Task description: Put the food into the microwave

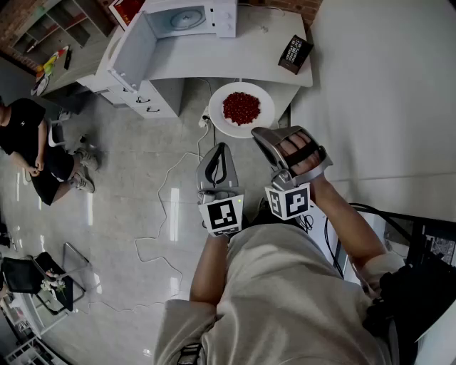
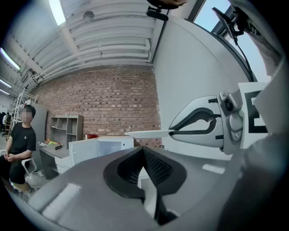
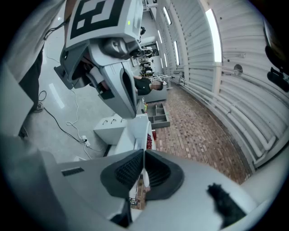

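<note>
Short of the desk, above the floor: both grippers are held out ahead of the person, side by side.
Right gripper [image 1: 258,133]: jaws are closed on the near rim of a white plate [image 1: 217,96]; its own view shows the thin rim pinched between the ribbed pads [image 3: 128,169].
Plate: held roughly level. The left gripper view shows it edge-on [image 2: 146,133], sticking out from the right gripper's tip [image 2: 174,131].
Food [image 1: 241,107]: a heap of small red pieces in the middle of the plate, not touching the rim. It shows as a red strip past the jaws in the right gripper view [image 3: 148,143].
Left gripper [image 1: 222,148]: just beside the right one, clear of the plate. Its jaws meet at the tips with nothing between them [image 2: 143,151].
Microwave [image 1: 191,16]: white, at the far side of the desk [image 1: 214,60], well apart from the plate.
Door [image 1: 134,51]: swung fully open to the left, leaving the cavity exposed.
Plate against desk: in the head view the plate overlaps the desk's near edge; height above it cannot be told.
Black box [image 1: 294,53]: small, lying at the desk's right end.
Surroundings: a seated person [image 1: 25,135] at the far left and a cable [image 1: 167,185] trailing over the floor.
</note>
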A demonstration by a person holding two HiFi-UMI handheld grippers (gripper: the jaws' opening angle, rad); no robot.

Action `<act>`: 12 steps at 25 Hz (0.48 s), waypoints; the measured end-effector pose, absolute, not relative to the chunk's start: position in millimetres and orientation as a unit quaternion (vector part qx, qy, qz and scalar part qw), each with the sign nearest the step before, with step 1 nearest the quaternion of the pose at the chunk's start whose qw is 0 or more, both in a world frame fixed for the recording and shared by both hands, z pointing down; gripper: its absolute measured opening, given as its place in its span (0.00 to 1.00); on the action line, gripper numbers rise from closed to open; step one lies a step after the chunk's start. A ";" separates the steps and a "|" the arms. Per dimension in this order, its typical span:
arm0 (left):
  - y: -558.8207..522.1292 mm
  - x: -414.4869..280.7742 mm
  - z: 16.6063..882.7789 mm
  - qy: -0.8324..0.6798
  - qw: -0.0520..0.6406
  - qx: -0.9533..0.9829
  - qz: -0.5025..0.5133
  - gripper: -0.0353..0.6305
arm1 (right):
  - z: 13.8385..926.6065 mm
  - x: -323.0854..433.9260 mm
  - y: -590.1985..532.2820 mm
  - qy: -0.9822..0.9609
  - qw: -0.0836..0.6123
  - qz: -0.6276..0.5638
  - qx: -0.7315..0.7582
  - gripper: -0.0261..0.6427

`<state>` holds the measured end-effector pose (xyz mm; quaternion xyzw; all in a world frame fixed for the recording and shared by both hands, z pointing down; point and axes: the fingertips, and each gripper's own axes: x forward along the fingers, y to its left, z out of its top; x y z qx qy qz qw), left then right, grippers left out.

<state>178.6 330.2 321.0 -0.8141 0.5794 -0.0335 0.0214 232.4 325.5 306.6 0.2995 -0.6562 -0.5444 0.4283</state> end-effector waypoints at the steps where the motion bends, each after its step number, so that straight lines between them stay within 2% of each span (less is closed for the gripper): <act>1: 330.1 178.8 321.3 0.579 0.020 -0.814 -0.033 0.06 | 306.8 232.8 325.4 -0.656 0.429 -0.544 0.300 0.07; 12: 331.0 181.0 324.6 0.579 0.019 -0.814 -0.038 0.06 | 304.6 233.4 326.8 -0.656 0.422 -0.548 0.303 0.07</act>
